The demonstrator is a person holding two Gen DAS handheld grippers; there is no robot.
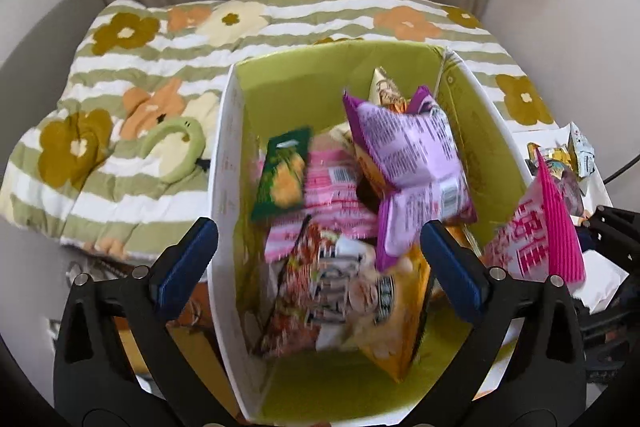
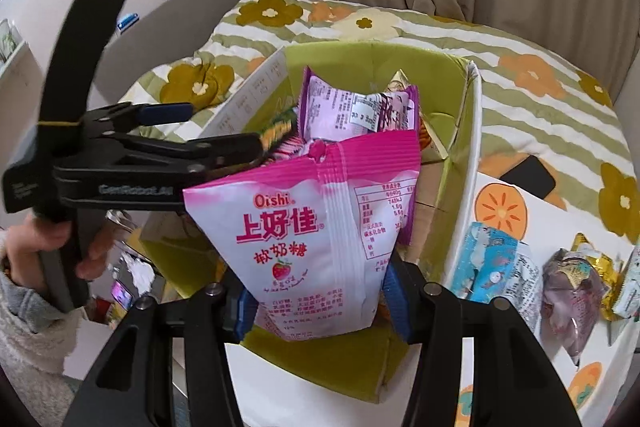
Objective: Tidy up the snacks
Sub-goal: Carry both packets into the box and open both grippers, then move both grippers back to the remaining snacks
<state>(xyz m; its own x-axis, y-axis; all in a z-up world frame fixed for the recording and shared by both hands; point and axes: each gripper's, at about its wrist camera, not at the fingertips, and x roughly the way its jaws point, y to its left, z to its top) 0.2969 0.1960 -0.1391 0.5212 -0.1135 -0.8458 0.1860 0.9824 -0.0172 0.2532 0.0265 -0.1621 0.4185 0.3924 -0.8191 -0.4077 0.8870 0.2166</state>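
A white box with a green inside holds several snack packets, among them a purple packet and a green packet. My left gripper is open and empty above the box; it also shows in the right wrist view. My right gripper is shut on a pink Oishi packet and holds it upright over the box's near edge. The same pink packet shows at the right of the left wrist view.
The box stands on a white table with orange prints. Loose snacks lie to the right of the box: a blue packet, a clear purple one and gold wrappers. A flowered quilt and curtains lie behind.
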